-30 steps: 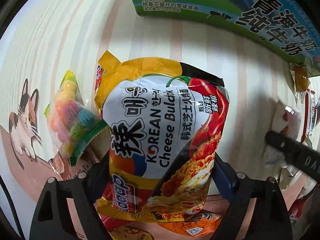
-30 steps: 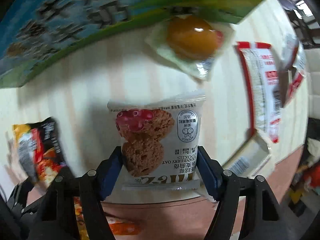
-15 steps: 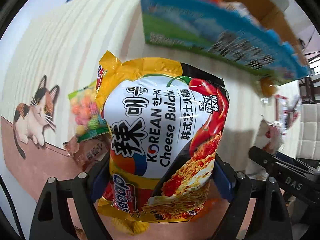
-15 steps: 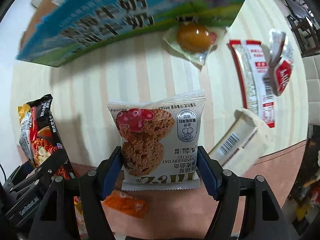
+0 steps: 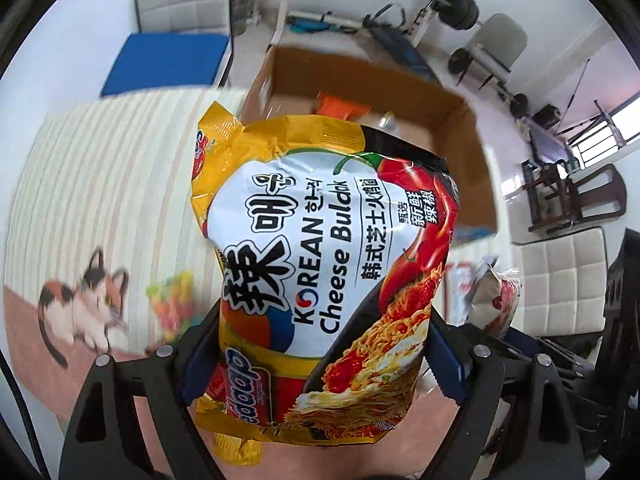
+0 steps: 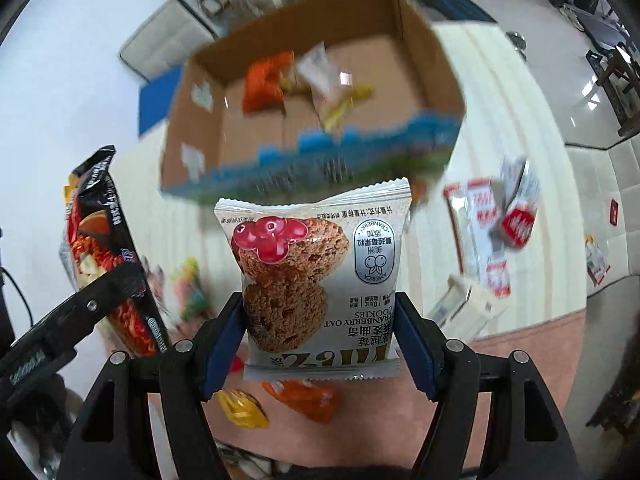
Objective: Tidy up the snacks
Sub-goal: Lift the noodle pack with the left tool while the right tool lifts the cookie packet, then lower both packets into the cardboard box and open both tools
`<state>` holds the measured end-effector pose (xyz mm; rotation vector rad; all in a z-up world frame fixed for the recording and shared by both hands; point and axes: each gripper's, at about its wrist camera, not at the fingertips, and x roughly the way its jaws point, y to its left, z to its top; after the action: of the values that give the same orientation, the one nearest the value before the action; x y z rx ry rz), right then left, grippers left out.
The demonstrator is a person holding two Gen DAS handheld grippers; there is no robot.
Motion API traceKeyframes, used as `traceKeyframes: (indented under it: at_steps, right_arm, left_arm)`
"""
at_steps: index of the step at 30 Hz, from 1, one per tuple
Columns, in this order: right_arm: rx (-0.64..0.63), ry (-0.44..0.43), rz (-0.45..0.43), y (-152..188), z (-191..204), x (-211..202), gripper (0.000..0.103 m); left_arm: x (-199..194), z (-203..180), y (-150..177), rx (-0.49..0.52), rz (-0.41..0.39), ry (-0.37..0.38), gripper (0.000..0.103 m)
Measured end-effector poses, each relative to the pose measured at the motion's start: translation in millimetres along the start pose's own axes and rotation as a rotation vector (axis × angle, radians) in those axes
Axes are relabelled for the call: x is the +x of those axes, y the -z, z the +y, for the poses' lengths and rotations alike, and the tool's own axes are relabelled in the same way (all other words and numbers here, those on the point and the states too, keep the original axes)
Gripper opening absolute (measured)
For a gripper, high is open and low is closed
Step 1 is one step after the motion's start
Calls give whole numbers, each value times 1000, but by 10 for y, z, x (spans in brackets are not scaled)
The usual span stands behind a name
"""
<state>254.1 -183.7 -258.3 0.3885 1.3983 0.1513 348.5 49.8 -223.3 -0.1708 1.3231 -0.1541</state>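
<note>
A yellow, white and red noodle packet (image 5: 320, 280) and a white cranberry oat cookie packet (image 6: 320, 280) are each held upright off the striped tablecloth, short of an open cardboard box (image 6: 420, 60) that already holds an orange packet (image 6: 264, 84) and pale wrappers (image 6: 324, 76).
</note>
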Motion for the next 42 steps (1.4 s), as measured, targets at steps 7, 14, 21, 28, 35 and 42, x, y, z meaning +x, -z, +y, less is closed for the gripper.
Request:
traceKeyframes:
  at_steps: [7,14,21,28,35,42]
  right_arm:
    - [-26,41,-69,-877,109,-263,75]
    - [-17,122,8,-1522,-1,328,75]
    - [-19,183,117,-1748,-220,953,75]
    - [-13,155,223,-1771,-363,1291,77]
    - [-82,149,243,-1769,-335,1373,92]
    - [-88,160,218,-1770,-330,1279,94]
  left_arm:
    - [233,-133,-894,16,44,-3,88]
    - [940,-127,-1506,2,188,-43,88]
    - [1696,-34,-1561,-16,336,-102,88]
    - [2076,6,-1459,-28,417,-128,89]
    - [2119,49,-1424,-73,419,-99,91]
    - [1828,-22,-1385,-32,346,-119,92]
